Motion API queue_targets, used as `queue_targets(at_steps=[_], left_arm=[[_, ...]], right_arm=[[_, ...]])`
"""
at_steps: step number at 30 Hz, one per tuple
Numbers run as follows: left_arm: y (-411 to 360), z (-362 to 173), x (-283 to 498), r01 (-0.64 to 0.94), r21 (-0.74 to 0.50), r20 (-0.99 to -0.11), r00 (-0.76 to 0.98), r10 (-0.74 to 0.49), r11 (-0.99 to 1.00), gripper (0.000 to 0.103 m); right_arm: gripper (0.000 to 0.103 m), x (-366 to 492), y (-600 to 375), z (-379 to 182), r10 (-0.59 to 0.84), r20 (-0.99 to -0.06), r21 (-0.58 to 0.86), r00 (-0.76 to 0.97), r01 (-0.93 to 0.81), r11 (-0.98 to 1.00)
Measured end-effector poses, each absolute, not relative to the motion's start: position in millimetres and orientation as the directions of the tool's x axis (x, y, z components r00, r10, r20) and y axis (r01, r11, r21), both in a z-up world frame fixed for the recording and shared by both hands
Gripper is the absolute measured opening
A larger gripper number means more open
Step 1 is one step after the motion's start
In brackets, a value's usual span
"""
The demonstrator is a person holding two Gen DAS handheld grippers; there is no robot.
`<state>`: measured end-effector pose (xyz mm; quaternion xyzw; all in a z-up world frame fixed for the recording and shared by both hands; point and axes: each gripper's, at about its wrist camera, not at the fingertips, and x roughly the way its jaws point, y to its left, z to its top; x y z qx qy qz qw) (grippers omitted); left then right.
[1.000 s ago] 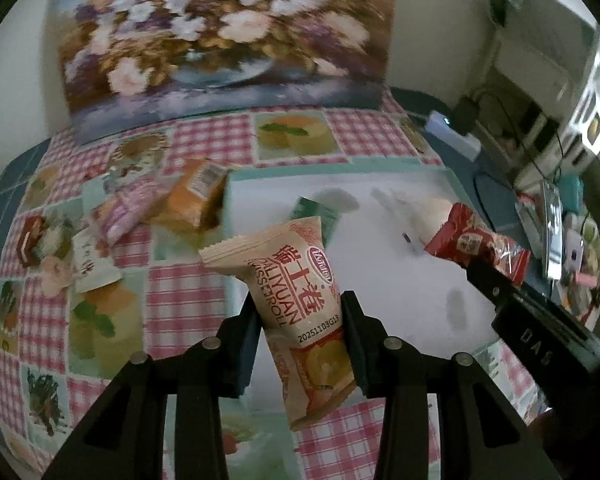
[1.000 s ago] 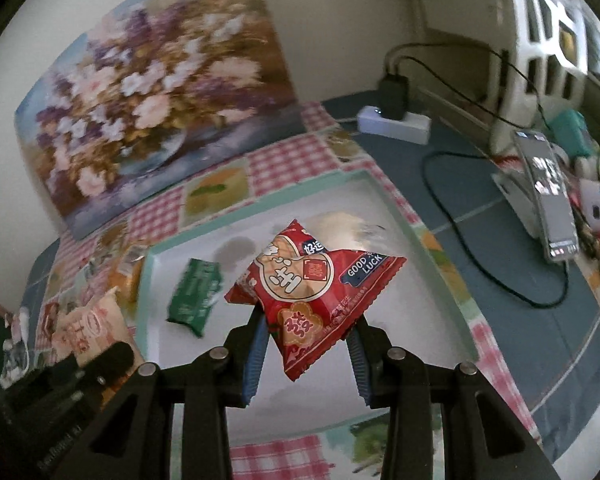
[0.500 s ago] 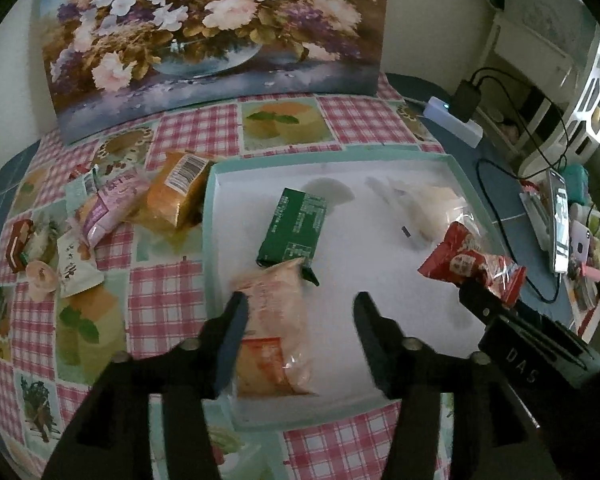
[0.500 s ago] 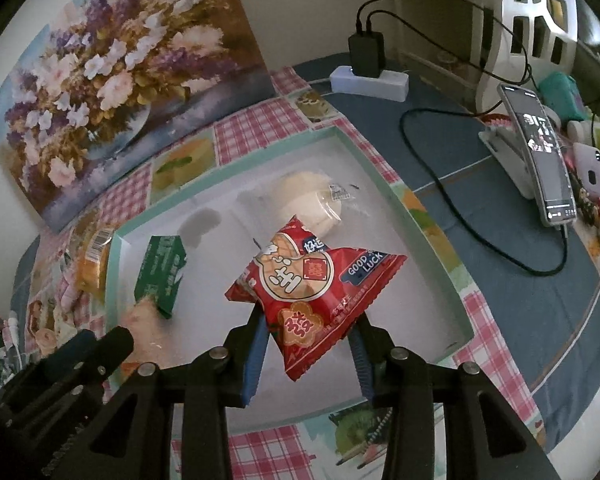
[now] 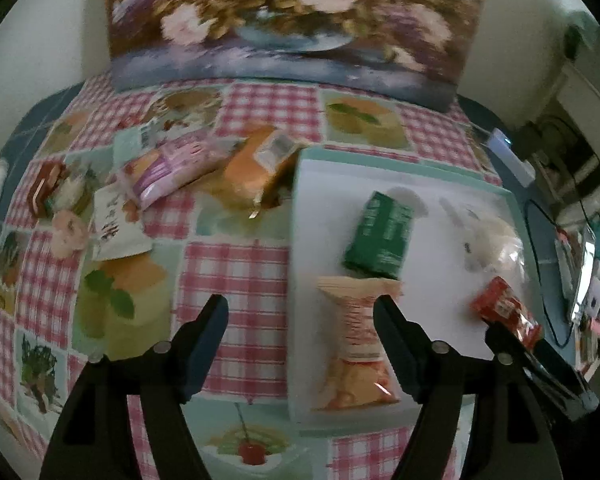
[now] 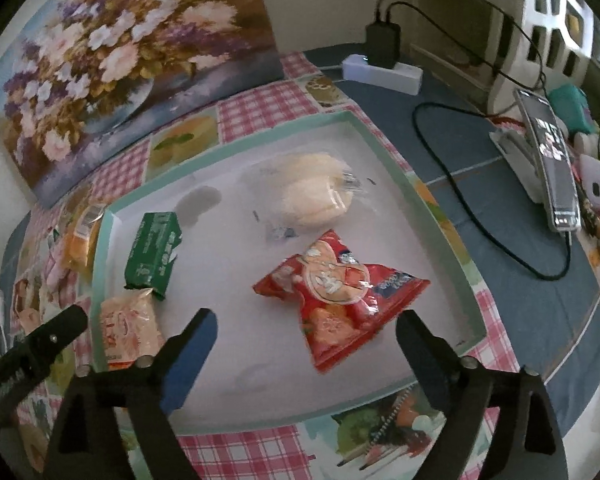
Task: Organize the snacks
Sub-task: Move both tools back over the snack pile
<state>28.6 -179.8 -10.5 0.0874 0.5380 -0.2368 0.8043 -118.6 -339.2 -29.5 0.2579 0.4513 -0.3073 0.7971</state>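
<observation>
A white tray with a teal rim [image 5: 380, 160] [image 6: 440, 220] lies on the checked tablecloth. In it are a green packet [image 5: 380, 236] [image 6: 156, 252], a clear-wrapped bun [image 5: 496, 240] [image 6: 316, 188], a peach egg-roll packet [image 5: 356, 340] [image 6: 128, 328] and a red snack packet [image 5: 504, 312] [image 6: 336, 284]. My left gripper [image 5: 300, 312] is opening above the tray's left rim and holds nothing; the peach packet lies beside its right finger. My right gripper [image 6: 306, 320] is opening wide just above the red packet's near end, pads clear of it.
Loose snacks lie left of the tray: an orange packet [image 5: 260, 168], a pink packet [image 5: 172, 168], a white sachet [image 5: 116, 224] and small sweets. A flower painting [image 6: 120, 60] leans at the back. A power strip [image 6: 384, 68], cable and phone [image 6: 552, 160] sit to the right.
Both grippers opened and let go: the peach packet and then the red packet dropped flat into the tray. My left gripper shifted left, toward the tray's edge.
</observation>
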Motion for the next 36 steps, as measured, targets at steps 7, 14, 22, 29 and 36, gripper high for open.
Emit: queue_targets(at_steps=[7, 14, 22, 29, 36], left_arm=[[-155.1, -12.5, 49.1, 0.394, -0.118, -0.901, 0.343, -0.265, 0.911, 0.081], [-137.1, -4.6, 61.9, 0.352, -0.078, -0.87, 0.433, -0.236, 0.933, 0.096], [-123.0, -4.2, 81.6, 0.329, -0.027, -0.851, 0.488, -0.194, 0.944, 0.096], [-115.9, 0.2, 95.0, 0.309, 0.012, -0.831, 0.532, -0.163, 0.951, 0.096], [-102.3, -2.4, 121.1, 0.262, -0.013, -0.832, 0.533, -0.156, 0.965, 0.096]], right_arm=[[0.103, -110.8, -329.7, -25.3, -0.25, -0.854, 0.156, 0.456, 0.683, 0.713], [0.103, -104.9, -315.0, -9.3, -0.307, -0.784, 0.144, 0.539, 0.64, 0.755], [0.103, -95.7, -310.6, -9.3, -0.284, -0.787, 0.161, 0.548, 0.627, 0.762], [0.103, -81.2, -302.4, 4.1, -0.242, -0.73, 0.234, 0.639, 0.567, 0.79], [0.103, -45.0, -290.3, 17.0, -0.209, -0.683, 0.242, 0.7, 0.487, 0.839]])
